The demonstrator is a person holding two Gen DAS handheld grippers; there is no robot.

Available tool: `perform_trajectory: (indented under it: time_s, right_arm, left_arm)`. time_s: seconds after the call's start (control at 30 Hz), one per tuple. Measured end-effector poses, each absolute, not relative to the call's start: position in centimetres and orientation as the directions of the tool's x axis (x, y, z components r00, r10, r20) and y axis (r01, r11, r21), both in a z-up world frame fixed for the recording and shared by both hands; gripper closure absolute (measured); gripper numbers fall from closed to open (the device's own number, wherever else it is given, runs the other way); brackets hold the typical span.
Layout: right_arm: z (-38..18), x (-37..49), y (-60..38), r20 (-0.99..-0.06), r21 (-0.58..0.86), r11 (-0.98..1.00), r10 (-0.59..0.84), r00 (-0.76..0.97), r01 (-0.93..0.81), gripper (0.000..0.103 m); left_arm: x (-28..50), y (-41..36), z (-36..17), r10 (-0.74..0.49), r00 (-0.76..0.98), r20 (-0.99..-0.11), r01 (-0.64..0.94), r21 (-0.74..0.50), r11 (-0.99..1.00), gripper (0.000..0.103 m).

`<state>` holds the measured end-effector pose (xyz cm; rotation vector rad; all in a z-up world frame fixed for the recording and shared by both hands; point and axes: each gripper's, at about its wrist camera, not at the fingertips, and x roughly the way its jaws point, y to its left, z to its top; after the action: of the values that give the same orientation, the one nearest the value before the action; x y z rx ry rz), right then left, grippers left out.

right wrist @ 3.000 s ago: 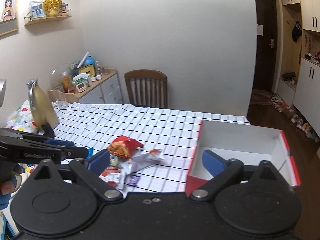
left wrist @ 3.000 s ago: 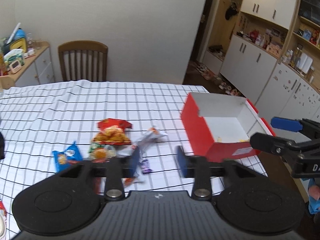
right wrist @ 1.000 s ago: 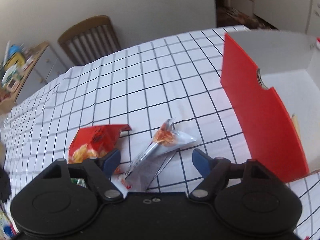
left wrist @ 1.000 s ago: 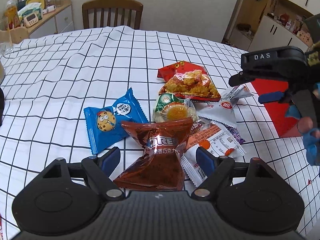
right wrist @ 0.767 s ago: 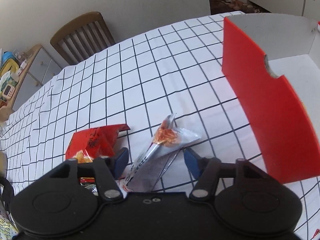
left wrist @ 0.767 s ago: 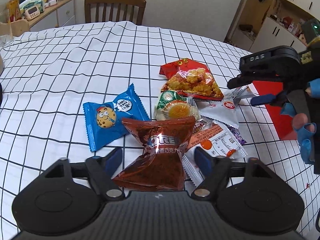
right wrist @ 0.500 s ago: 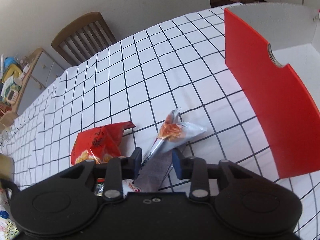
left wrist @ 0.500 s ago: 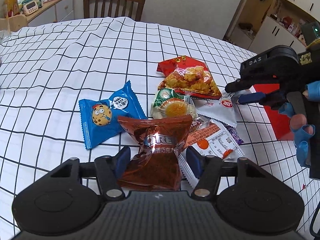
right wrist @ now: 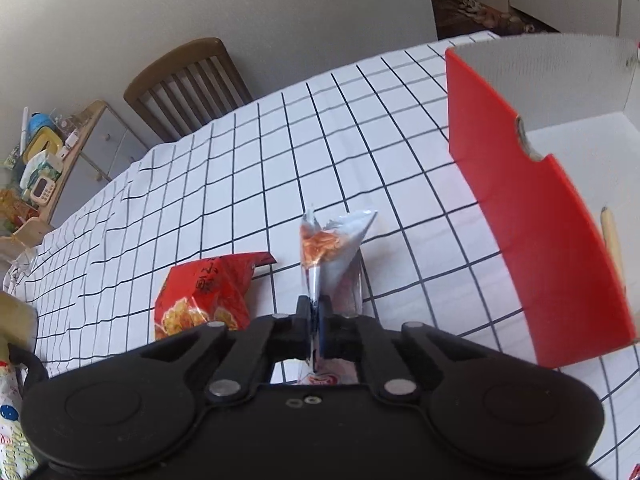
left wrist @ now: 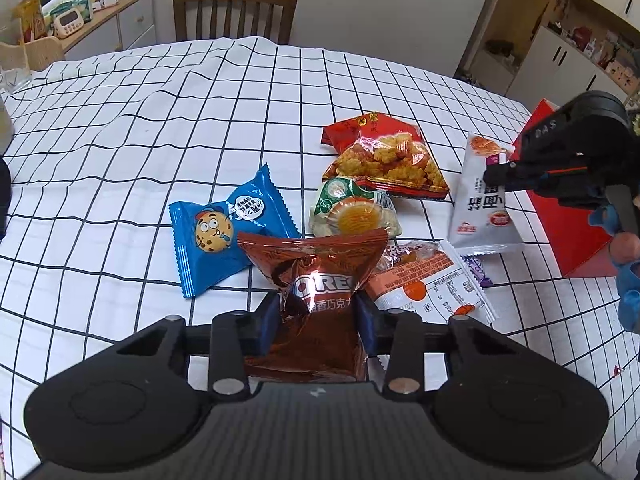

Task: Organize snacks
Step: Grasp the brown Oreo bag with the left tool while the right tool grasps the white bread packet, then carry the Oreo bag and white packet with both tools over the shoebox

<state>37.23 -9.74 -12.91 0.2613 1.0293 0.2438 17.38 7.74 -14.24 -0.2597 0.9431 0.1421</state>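
The desk (left wrist: 120, 128) under its checked cloth carries the red box (right wrist: 532, 216) at the right edge and a loose pile of snacks beside it. The left gripper (left wrist: 318, 322) has its jaws pressed into the brown Oreo bag (left wrist: 320, 292), near the pile's front. The right gripper (right wrist: 315, 322) has its jaws nearly shut on the silver packet (right wrist: 332, 256), raised beside the box. Both films look slick; a thin pinch could slip and drop a packet outside the box.
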Motion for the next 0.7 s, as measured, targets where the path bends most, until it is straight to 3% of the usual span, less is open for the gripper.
perform_trajectory:
  time_s: [0.7]
  right_arm:
    - [-5.5,32.2,-14.7,-0.741,0.392,0.895,0.443,0.504,-0.211,0.101]
  left_arm:
    - [14.8,5.0,-8.4,-0.008,0.618,-0.786,-0.227,-0.188,0.956,0.065]
